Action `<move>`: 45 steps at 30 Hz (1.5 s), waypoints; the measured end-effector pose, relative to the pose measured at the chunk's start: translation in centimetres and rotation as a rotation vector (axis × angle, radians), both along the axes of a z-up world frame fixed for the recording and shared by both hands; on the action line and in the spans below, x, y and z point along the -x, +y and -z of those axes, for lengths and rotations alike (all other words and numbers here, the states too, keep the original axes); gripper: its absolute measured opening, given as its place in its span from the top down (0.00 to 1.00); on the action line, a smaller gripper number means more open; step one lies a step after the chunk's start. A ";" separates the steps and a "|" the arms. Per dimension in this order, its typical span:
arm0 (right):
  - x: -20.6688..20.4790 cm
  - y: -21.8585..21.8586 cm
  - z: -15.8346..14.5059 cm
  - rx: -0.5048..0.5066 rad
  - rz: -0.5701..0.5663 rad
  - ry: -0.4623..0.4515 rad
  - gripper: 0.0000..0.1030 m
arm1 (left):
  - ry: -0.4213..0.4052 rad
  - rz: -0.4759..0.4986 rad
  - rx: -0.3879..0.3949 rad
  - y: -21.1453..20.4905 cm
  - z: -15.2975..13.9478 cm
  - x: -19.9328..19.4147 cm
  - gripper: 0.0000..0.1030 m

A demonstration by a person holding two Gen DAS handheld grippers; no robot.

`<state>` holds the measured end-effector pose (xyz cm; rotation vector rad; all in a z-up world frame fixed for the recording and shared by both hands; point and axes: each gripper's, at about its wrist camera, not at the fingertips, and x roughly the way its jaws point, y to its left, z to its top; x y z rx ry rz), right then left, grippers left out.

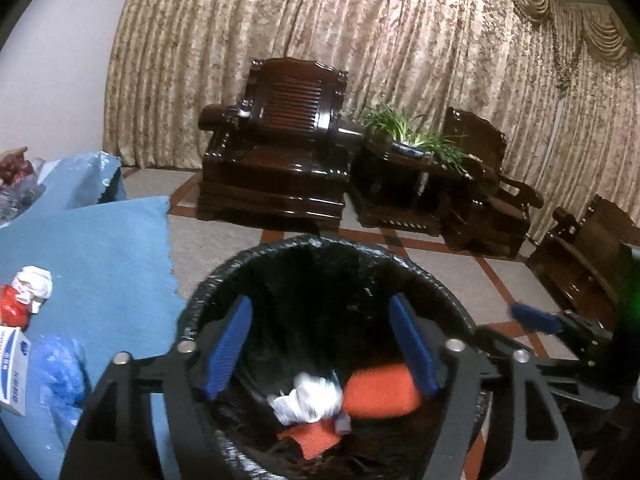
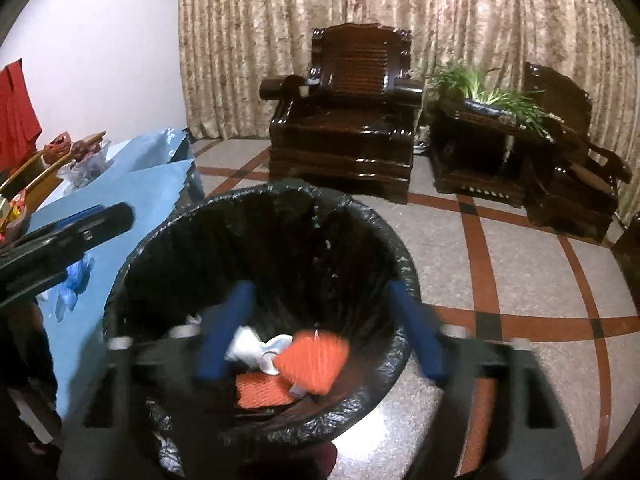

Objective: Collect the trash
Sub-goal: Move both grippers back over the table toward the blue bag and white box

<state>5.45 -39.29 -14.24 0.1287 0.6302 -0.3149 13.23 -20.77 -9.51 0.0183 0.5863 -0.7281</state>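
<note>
left claw (image 1: 320, 344) open over lined bin (image 1: 420, 280), trash (image 1: 308, 400) inside

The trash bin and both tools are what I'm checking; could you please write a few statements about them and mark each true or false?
1. The trash bin is lined with a black bag. True.
2. The left tool is shut on a paper wad. False: its fingers stand apart, holding nothing, above the bin.
3. Orange pieces and crumpled white paper lie inside the bin. True.
4. The right tool is open above the bin. True.
5. Nothing is left on the blue cloth. False: a white paper wad and a red wrapper lie there.
</note>
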 end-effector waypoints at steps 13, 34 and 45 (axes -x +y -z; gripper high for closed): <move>-2.1 5.5 -3.3 -0.049 -0.122 -0.089 0.05 | -0.102 -0.231 -0.033 9.1 -2.6 1.0 0.06; -10.5 23.9 -3.9 -0.035 -0.525 -0.102 0.05 | -0.130 -0.614 -0.117 28.8 -1.4 0.7 0.06; -15.0 28.2 -0.1 -0.026 -0.571 -0.024 0.05 | -0.076 -0.681 -0.135 32.7 1.5 -0.4 0.07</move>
